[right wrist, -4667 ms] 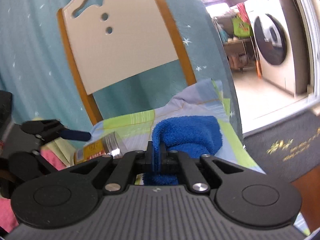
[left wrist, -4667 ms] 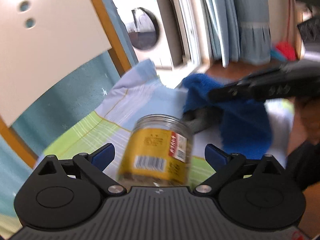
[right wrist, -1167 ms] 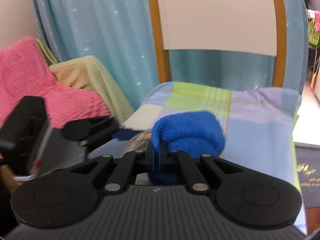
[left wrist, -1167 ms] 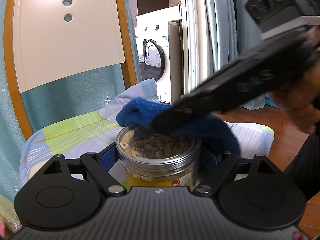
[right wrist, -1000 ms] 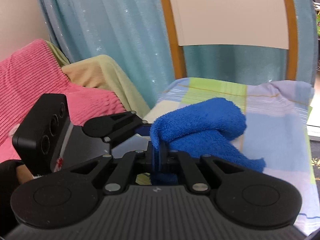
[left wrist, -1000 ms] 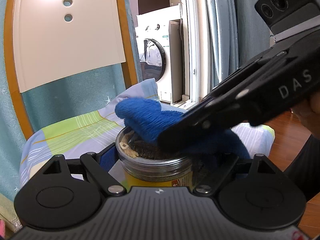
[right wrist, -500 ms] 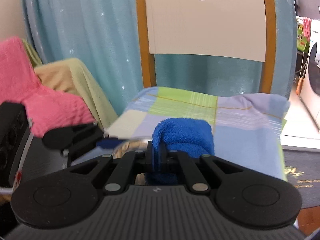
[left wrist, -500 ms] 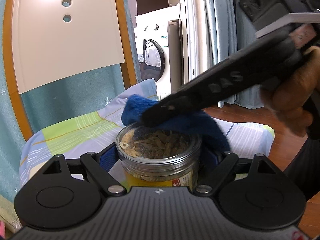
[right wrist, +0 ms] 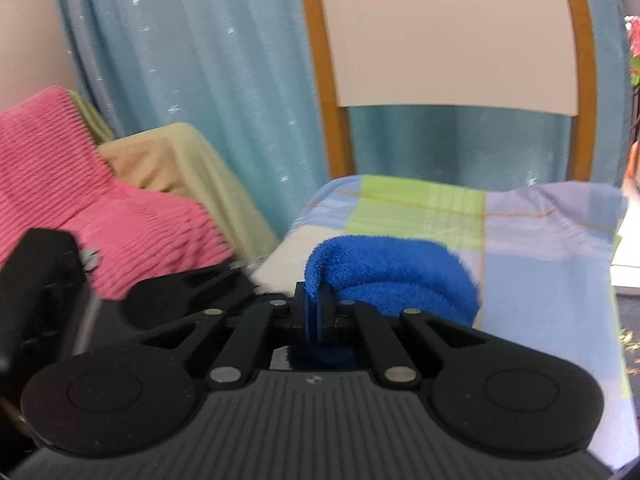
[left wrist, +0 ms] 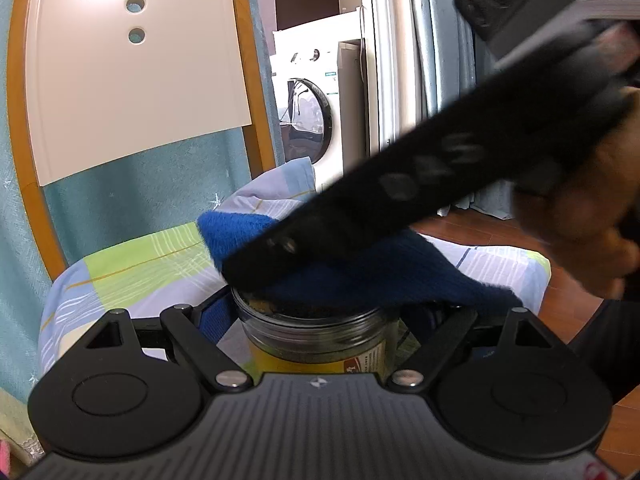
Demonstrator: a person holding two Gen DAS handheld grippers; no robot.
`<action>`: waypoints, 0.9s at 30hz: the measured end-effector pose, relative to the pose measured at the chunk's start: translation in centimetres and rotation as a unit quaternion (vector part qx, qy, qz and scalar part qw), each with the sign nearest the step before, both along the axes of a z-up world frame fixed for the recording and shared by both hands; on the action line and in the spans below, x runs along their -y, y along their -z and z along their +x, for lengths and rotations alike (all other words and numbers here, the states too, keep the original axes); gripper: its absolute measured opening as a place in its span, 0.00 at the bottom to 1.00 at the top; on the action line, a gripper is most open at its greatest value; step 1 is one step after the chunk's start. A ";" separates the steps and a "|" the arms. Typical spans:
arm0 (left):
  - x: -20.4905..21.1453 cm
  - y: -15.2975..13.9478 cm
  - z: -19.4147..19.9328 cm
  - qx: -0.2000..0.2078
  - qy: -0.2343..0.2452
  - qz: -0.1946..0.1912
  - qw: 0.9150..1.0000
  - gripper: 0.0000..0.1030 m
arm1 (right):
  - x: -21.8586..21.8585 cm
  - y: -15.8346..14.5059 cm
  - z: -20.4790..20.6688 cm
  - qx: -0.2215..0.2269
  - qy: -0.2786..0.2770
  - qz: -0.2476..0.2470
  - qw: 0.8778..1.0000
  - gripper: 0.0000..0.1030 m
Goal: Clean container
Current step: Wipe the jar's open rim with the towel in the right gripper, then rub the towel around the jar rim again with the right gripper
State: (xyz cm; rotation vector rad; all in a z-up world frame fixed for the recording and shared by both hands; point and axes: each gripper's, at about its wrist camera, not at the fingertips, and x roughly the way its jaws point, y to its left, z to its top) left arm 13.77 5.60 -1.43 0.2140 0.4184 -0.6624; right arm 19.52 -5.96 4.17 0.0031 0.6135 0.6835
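The left tongs [left wrist: 316, 320] are clamped around one round clear jar [left wrist: 316, 338] with a yellow label, held upright. The right tongs [right wrist: 316, 312] are pinched shut on one fluffy blue towel [right wrist: 392, 268], draped over the jar's mouth, apparently touching it. A checked cloth [left wrist: 152, 264] lies beneath.
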 end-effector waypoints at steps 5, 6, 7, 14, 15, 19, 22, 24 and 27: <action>0.4 0.2 -1.1 0.002 -0.002 0.003 1.000 0.83 | 1.4 -0.2 -0.6 0.006 0.023 -0.020 1.000 0.02; 0.4 0.2 -1.2 0.002 -0.002 0.003 1.000 0.83 | 1.6 -0.2 -1.1 0.006 0.024 -0.025 0.999 0.02; 0.4 0.2 -1.3 0.003 -0.002 0.003 1.000 0.83 | 1.7 -0.3 -1.5 0.005 0.024 -0.029 0.999 0.02; 0.5 0.2 -1.2 0.002 -0.005 0.002 1.000 0.83 | 2.4 -0.3 -3.4 -0.030 0.000 0.023 0.999 0.02; 0.5 0.1 -1.1 0.002 -0.006 0.000 1.000 0.83 | 2.9 -0.2 -3.2 -0.032 0.008 0.038 0.999 0.02; 0.3 0.0 -0.6 0.002 -0.014 -0.004 1.000 0.83 | 5.8 -0.6 -2.9 -0.016 0.052 0.071 0.996 0.02; 0.2 0.0 -0.4 0.004 -0.018 -0.001 1.000 0.83 | 8.6 -1.3 -2.6 -0.009 0.081 0.075 0.994 0.02; 0.1 0.0 -0.2 0.006 -0.022 0.001 1.000 0.83 | 10.3 -1.9 -2.4 0.000 0.103 0.071 0.992 0.02; 0.1 0.0 0.3 0.009 -0.031 0.006 0.999 0.83 | 12.5 -3.1 -2.4 0.026 0.145 0.055 0.988 0.02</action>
